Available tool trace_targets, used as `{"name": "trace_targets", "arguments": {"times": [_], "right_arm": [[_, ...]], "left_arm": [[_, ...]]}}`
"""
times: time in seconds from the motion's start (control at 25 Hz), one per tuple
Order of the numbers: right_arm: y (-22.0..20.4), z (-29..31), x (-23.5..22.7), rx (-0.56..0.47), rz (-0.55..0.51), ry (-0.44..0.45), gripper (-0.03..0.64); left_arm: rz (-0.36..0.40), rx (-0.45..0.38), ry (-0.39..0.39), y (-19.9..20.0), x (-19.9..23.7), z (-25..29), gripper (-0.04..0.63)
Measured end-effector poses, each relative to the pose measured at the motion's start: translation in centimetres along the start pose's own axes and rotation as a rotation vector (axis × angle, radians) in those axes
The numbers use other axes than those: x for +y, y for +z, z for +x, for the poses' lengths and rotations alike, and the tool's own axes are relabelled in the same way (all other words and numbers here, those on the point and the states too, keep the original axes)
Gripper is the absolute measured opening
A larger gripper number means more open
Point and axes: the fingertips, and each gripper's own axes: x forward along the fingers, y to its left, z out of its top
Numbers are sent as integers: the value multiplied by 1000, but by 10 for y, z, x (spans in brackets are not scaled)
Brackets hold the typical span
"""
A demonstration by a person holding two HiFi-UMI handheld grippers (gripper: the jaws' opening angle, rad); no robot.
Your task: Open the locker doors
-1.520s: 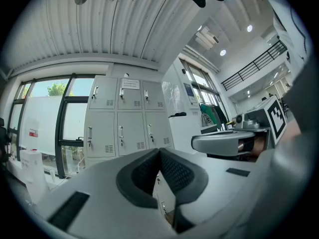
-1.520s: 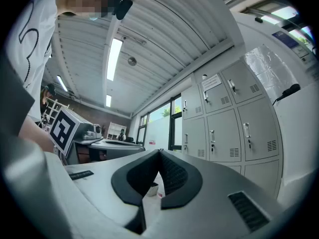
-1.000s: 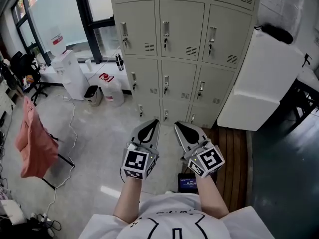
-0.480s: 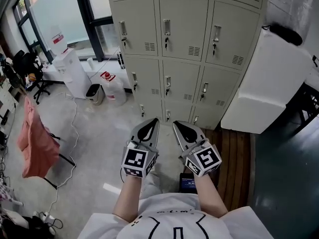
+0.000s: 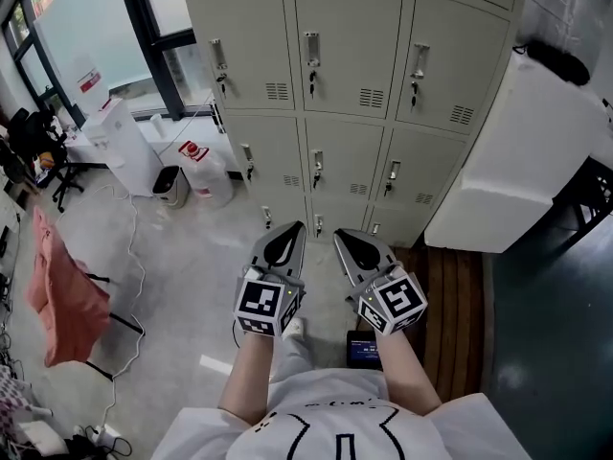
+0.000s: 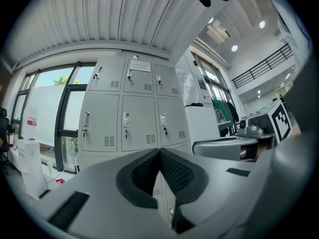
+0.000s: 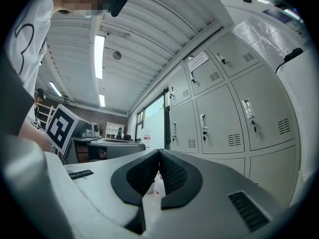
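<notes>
Right now the left claw (image 5: 298, 226) and the right claw (image 5: 337, 233) are held side by side, close together, each marker cube sitting at the near end by the person's wrists. The left claw's jaws are together, its dark ribbed pads meeting at the tip with nothing between them. The right claw is the same: jaws closed, pads touching, nothing held.

Ahead of both claws, and well apart from them, stands the bank of grey lockers (image 5: 431, 60). Every door in view is closed. The middle door (image 5: 350, 27) lies straight ahead of the gap between the two claws, with an upright metal latch (image 5: 312, 51) near its left edge and vent slots at its lower right. More closed doors sit in rows below it, down to the floor.

To the right of the right claw a big white block (image 5: 517, 161) leans against the lockers, and wooden boards (image 5: 450, 295) cover the floor below that claw. Far to the left of the left claw a pink cloth (image 5: 67, 290) hangs on a stand.
</notes>
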Motion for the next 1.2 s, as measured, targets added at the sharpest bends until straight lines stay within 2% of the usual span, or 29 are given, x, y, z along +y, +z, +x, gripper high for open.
{"name": "trace_targets", "arguments": {"times": [0.16,0.32,0.52,0.76,0.96,1.2], "right_arm": [[-9,39,-10,24,-5,0,11],[-20,76,-22,49,-3,-9,11],[-38,119,-38,96,-6,-40,11],[-62,165,-67,144,-9,-144,11],[-78,198,-87,112,16,-220,11],[-100,219,-112,102,104,-297,12]], "left_arm": [[-13,-16,-8,-1,34,25,17],[2,2,-36,-9,61,50,17],[-21,37,-69,-23,98,80,17],[-35,67,-115,-38,141,113,17],[-42,103,-171,-62,165,135,16],[-68,152,-228,-91,181,155,17]]}}
